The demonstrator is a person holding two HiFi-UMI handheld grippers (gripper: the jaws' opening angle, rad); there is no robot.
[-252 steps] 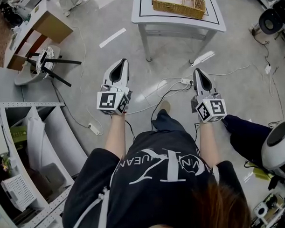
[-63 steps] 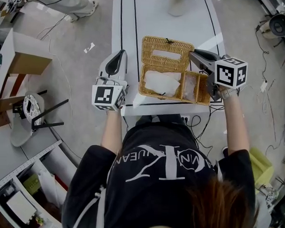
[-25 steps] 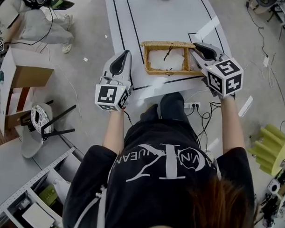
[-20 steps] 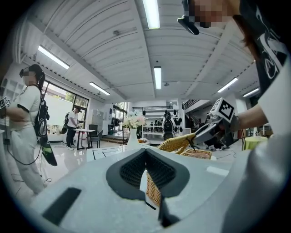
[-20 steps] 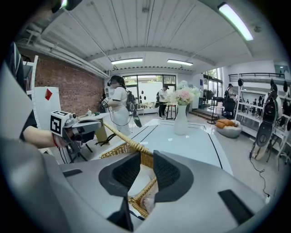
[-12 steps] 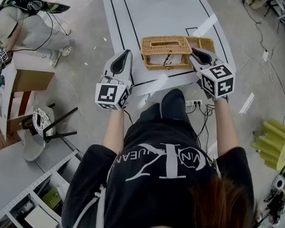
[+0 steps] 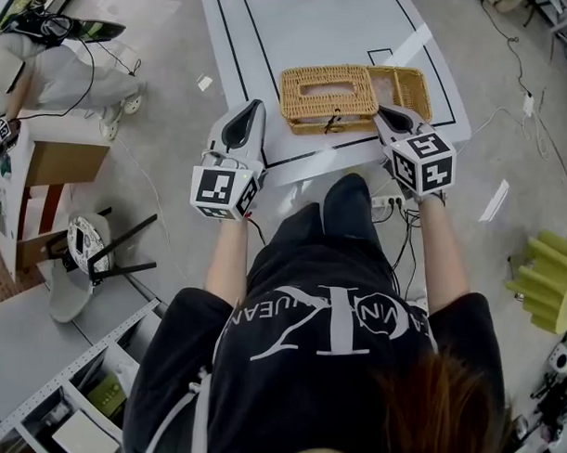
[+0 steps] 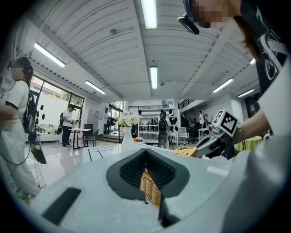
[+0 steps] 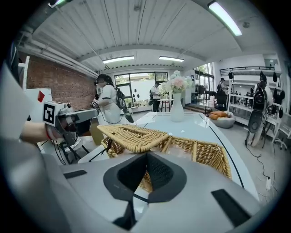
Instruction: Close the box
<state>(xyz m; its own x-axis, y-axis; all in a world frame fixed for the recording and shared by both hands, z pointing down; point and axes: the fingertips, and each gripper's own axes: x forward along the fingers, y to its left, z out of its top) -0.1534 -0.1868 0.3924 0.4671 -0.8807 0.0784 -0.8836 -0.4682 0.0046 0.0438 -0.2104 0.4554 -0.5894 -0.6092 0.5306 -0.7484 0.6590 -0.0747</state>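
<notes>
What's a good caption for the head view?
Right claw closing empty beside the wicker box, left claw held aside.

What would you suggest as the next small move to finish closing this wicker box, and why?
Probably press the lid gently down with the right tongs, whose jaws are closing with nothing between them. The lid already lies over the box, but in the right gripper view its near edge seems to sit slightly above the rim.

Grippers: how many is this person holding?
2. The left gripper hovers at the table's left edge; the right gripper is by the wicker box's near right side. None seem hidden.
</notes>
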